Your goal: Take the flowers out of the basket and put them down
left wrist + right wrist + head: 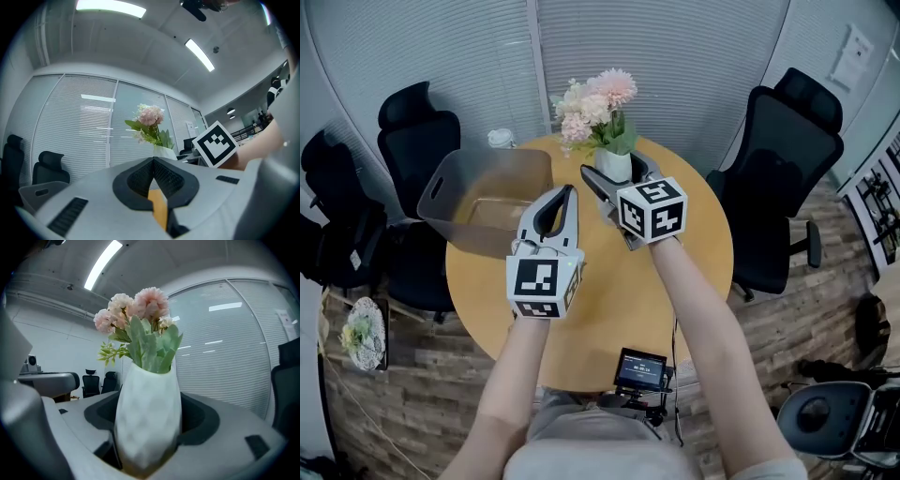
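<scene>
The flowers [598, 103], pink and cream with green leaves, are standing upright in a white vase [613, 165] close to the far edge of the round tabletop [609, 300]. The right gripper [617, 174] is holding this vase: its two fingers are pressing on the vase's sides, low on its body. Whether the bottom of the vase is touching the tabletop, I cannot tell. The left gripper [562, 192] is hovering just beside it, over the middle of the tabletop, with its fingers closed together and nothing between them. The grey basket [450, 187] is sitting at the left edge of the tabletop, apart from the vase. Black office chairs [783, 159] are standing around the table.
</scene>
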